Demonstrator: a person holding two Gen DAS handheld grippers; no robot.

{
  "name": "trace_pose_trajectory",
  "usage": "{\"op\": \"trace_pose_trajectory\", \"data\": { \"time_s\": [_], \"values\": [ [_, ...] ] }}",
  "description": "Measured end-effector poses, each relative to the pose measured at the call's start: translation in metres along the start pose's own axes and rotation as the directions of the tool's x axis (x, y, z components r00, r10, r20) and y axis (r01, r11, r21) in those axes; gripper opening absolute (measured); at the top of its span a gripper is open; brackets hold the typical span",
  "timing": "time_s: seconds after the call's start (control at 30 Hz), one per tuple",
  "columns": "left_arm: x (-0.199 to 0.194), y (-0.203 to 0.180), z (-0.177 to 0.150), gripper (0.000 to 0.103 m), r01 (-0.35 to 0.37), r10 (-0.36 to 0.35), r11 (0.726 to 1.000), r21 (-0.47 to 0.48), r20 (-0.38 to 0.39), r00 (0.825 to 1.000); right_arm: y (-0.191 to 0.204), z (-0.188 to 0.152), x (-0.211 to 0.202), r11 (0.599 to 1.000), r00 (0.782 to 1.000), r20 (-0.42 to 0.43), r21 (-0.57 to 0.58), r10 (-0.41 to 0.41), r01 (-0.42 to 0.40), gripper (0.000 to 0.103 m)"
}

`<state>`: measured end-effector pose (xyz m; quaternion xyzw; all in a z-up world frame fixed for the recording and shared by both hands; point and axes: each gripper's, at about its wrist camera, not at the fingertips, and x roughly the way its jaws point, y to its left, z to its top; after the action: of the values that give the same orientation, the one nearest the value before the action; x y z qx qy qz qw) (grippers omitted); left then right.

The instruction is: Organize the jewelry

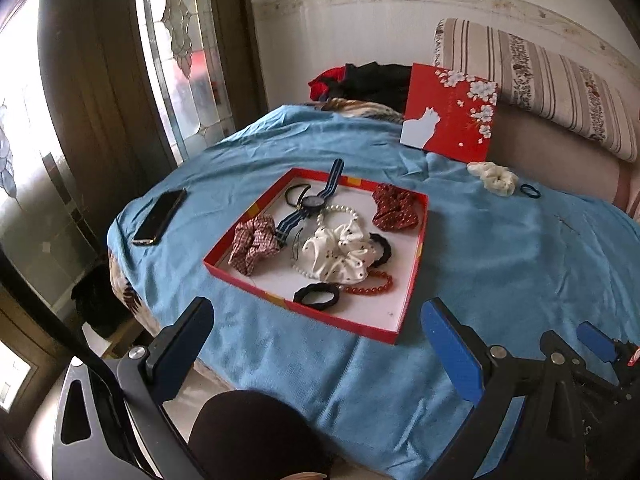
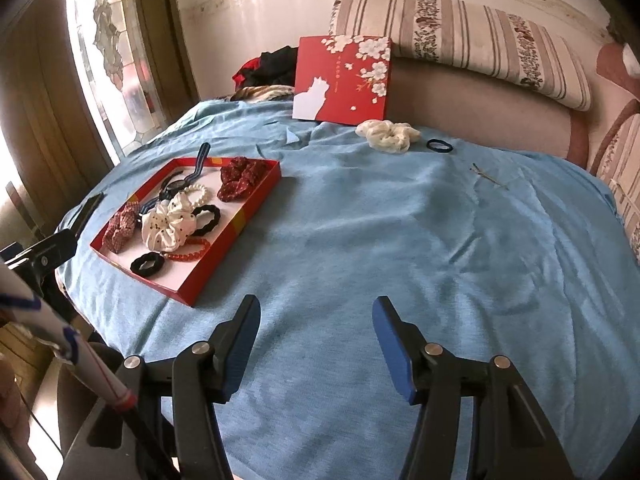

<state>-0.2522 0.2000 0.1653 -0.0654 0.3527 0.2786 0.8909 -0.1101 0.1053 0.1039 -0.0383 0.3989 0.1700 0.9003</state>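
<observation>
A shallow red box (image 1: pixel 404 312) (image 2: pixel 236 236) lies on the blue cloth. It holds several scrunchies, a striped-strap watch (image 1: pixel 316 202), a pearl bracelet (image 1: pixel 340 210), a red bead bracelet (image 1: pixel 370 286) and black hair ties. Outside it, far right, lie a cream scrunchie (image 1: pixel 494 178) (image 2: pixel 386 134), a dark hair tie (image 1: pixel 530 191) (image 2: pixel 439 146) and a thin hairpin (image 2: pixel 486 176). My left gripper (image 1: pixel 320 316) is open and empty, just short of the box's near edge. My right gripper (image 2: pixel 316 312) is open and empty over bare cloth, right of the box.
The red box lid (image 1: pixel 452 120) (image 2: pixel 342 80) with a white cat leans against a striped cushion (image 1: pixel 540 76) at the back. A black phone (image 1: pixel 160 216) lies left of the box. Dark clothes (image 1: pixel 372 80) are piled behind. A window is at the left.
</observation>
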Motion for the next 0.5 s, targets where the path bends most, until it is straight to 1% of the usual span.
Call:
{"op": "trace_pose_trajectory", "data": {
  "time_s": [0.17,0.5],
  "values": [
    [0.008,0.003,-0.001,0.103,-0.013,0.013,1.0,0.001,-0.02,1.0,0.014,0.003,0.006,0.999,1.0,-0.01,-0.043,0.001,-0.001,0.063],
    [0.016,0.003,-0.002,0.103,0.011,-0.011,1.0,0.008,-0.047,0.999,0.022,0.009,0.011,0.998,1.0,-0.009,-0.057,-0.014,0.013,0.066]
  ]
}}
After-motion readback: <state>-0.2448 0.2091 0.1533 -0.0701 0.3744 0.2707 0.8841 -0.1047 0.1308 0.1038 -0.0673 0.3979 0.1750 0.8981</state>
